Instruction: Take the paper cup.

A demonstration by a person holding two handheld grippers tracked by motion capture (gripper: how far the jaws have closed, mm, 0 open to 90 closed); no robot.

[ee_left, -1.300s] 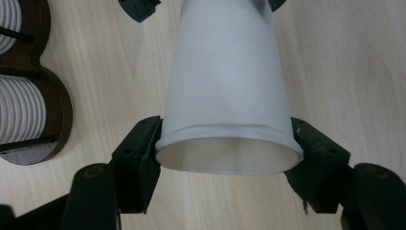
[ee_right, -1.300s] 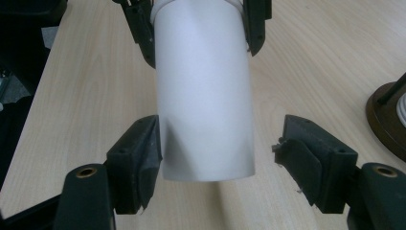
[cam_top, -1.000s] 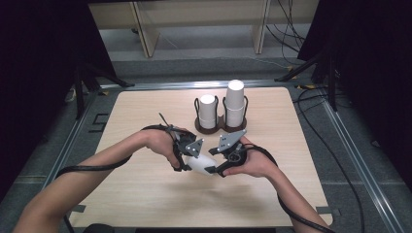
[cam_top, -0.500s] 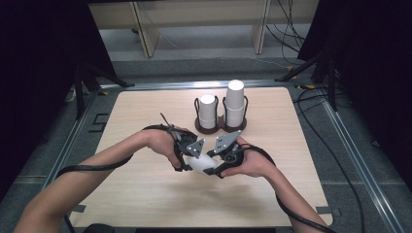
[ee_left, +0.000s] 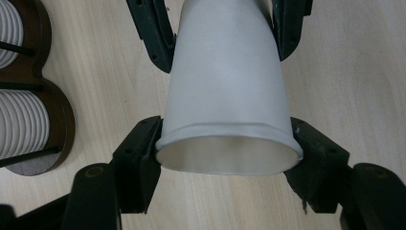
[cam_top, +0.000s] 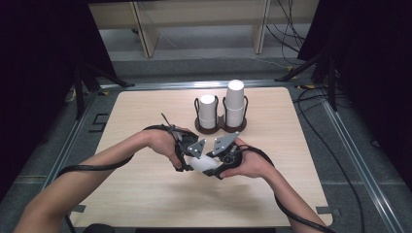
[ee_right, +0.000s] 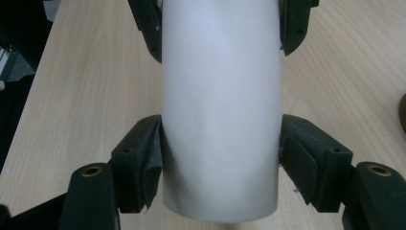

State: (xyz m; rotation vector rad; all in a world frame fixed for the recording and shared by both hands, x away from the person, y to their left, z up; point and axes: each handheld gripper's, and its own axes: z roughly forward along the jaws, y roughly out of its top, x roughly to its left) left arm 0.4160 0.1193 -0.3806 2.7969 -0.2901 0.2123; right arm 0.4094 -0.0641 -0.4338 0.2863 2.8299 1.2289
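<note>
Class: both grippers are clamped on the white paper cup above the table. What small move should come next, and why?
Probably a gentle pull apart. The left gripper grips the paper cup at its open rim and the right gripper grips nearer the base, which suggests separating nested cups, near the cup holder.

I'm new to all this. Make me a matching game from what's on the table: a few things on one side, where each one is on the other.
Things:
1. paper cup
2. taller cup stack
3. shorter cup stack
4. wooden holder

Places:
A. left slot of the holder
B. far half of the table, under both stacks
C. clamped between both pairs of jaws
D. right slot of the holder

Pairs: 1-C, 2-D, 3-A, 4-B
</note>
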